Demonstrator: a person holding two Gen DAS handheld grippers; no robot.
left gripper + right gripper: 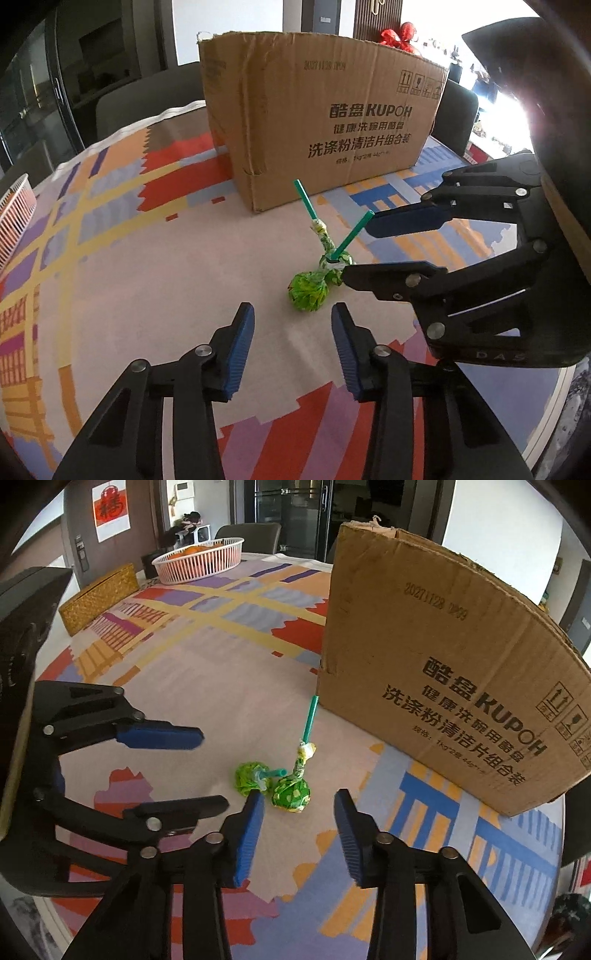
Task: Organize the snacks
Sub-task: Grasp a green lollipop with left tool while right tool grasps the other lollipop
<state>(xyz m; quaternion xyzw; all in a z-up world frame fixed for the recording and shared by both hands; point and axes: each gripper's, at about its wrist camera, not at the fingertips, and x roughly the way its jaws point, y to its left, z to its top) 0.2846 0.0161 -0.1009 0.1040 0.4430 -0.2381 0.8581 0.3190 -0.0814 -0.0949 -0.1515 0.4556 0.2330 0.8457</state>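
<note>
Flanking two green-wrapped lollipops (308,291) (291,794) on the patterned desk (147,258), the left hand-held gripper (291,343) and right hand-held gripper (299,827) both stand wide open, holding nothing. The sweets lie touching each other, near the cardboard box (325,122) (443,672) printed "KUPOH" and date-stamped "20271128". They look light, with crinkly, slippery wrappers; the stiff green sticks (306,201) seem the surest place to pinch.

The left gripper (293,325) and right gripper (300,810) both hang low with jaws spread apart, empty.
</note>
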